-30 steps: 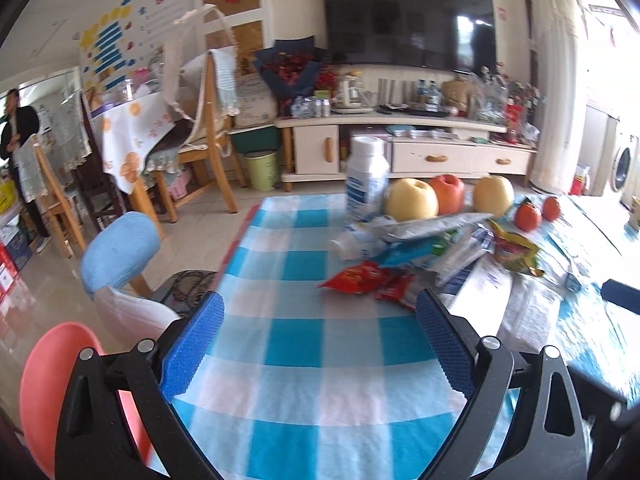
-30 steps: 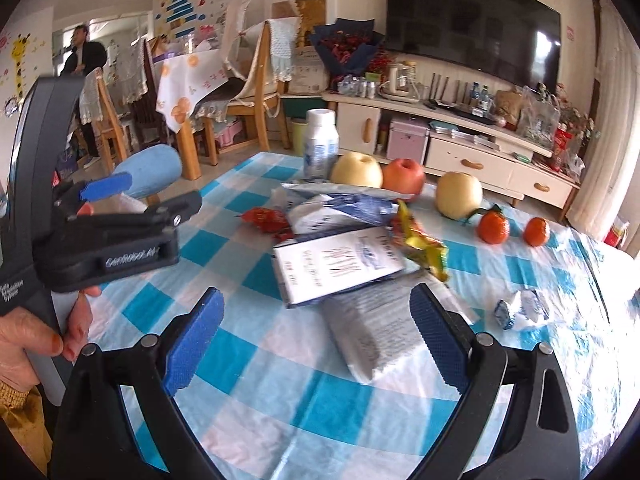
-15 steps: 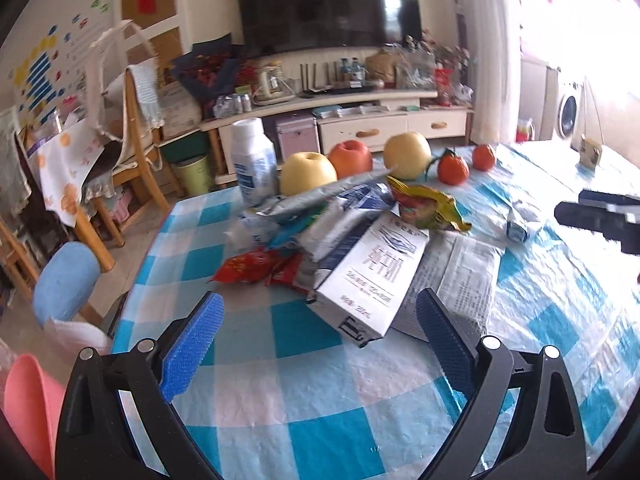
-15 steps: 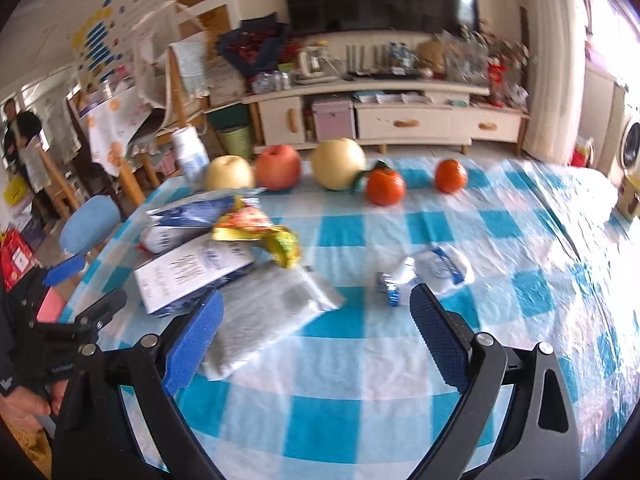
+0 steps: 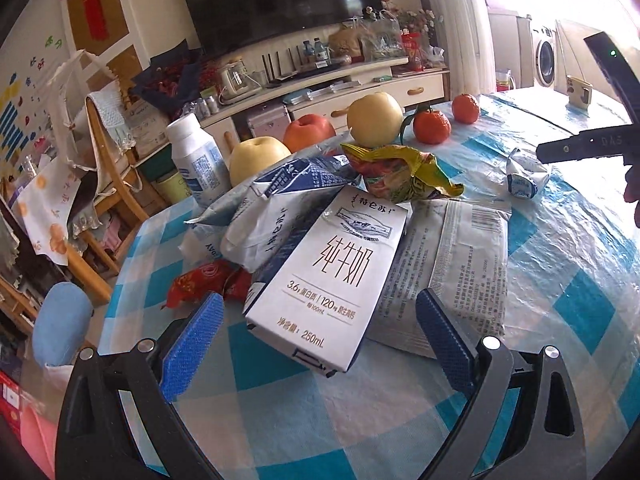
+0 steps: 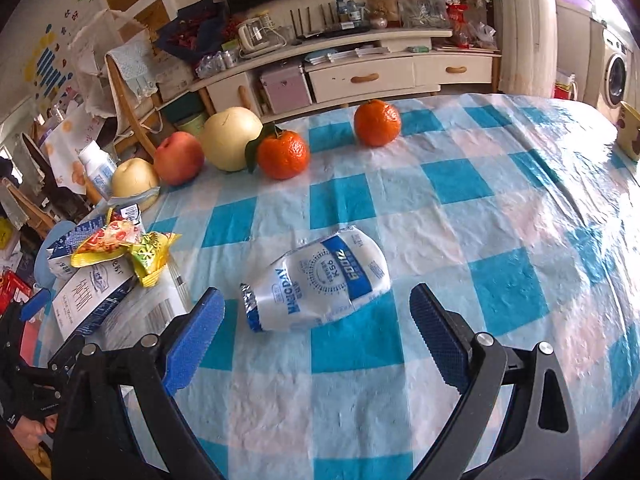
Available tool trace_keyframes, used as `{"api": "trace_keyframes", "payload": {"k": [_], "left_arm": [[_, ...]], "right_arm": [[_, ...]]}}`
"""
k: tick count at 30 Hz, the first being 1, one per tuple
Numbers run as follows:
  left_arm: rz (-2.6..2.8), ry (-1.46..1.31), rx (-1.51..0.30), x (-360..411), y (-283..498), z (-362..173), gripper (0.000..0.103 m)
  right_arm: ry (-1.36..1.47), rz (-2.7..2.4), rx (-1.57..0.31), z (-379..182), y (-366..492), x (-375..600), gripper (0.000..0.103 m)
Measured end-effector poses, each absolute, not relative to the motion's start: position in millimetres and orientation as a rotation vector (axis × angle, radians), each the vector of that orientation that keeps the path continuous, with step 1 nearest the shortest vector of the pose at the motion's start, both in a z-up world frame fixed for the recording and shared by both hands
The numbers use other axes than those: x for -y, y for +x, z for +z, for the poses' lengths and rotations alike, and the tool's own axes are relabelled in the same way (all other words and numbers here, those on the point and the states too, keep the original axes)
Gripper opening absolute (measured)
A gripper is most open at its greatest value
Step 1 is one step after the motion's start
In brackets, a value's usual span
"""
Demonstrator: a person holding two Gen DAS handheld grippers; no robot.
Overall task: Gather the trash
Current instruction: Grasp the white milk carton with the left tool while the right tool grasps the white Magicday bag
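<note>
A pile of trash lies on the blue-checked tablecloth (image 5: 560, 288): a white milk carton (image 5: 332, 276), a grey printed packet (image 5: 452, 264), a yellow snack wrapper (image 5: 400, 172), white-blue bags (image 5: 276, 208) and a red wrapper (image 5: 200, 280). My left gripper (image 5: 320, 344) is open, its jaws just short of the carton's near end. A crumpled white-blue plastic wrapper (image 6: 320, 280) lies alone. My right gripper (image 6: 316, 340) is open, just short of it. The same wrapper shows in the left wrist view (image 5: 524, 174).
Two pears (image 6: 230, 138), an apple (image 6: 178, 158) and two oranges (image 6: 284, 154) stand along the table's far edge. A white bottle (image 5: 196, 160) stands at the far left. A mug (image 6: 630, 132) sits at the right. Chairs (image 5: 60, 332) stand left of the table.
My left gripper swung right and closed in on the milk carton. My right gripper swung right, away from the pile, and moved up to the lone white-blue wrapper. Both stayed open.
</note>
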State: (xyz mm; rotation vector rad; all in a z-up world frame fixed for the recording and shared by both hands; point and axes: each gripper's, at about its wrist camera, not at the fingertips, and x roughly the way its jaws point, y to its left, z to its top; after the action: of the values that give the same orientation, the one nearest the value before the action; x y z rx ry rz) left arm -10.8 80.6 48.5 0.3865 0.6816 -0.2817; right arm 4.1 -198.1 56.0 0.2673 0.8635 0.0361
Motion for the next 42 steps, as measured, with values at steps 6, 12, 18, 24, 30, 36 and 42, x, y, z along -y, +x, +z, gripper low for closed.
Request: {"api": "trace_keyframes", "payload": {"k": [6, 12, 18, 24, 30, 36, 42], "left_arm": [[-0.296, 0.412, -0.671, -76, -3, 46, 0.096], [-0.299, 0.412, -0.660, -71, 6, 46, 0.081], [-0.306, 0.392, -0.697, -67, 6, 45, 0.072], [-0.455, 0.354, -0.746, -48, -13, 49, 0.069], [-0.394, 0.406, -0.711, -33, -22, 45, 0.069], [-0.326, 0.332, -0.702, -53, -10, 56, 0.077], [-0.336, 0.263, -0.776, -66, 7, 46, 0.077]], "right_arm": [[0.207, 0.078, -0.901, 40, 31, 193, 0.094], [0.187, 0.110, -0.925, 33, 43, 188, 0.096], [0.113, 0.164, -0.950, 31, 43, 172, 0.096], [0.149, 0.174, -0.945, 32, 44, 173, 0.096], [0.186, 0.134, -0.934, 32, 46, 175, 0.097], [0.198, 0.108, -0.918, 32, 46, 173, 0.097], [0.129, 0.087, -0.924, 30, 50, 169, 0.097]]}}
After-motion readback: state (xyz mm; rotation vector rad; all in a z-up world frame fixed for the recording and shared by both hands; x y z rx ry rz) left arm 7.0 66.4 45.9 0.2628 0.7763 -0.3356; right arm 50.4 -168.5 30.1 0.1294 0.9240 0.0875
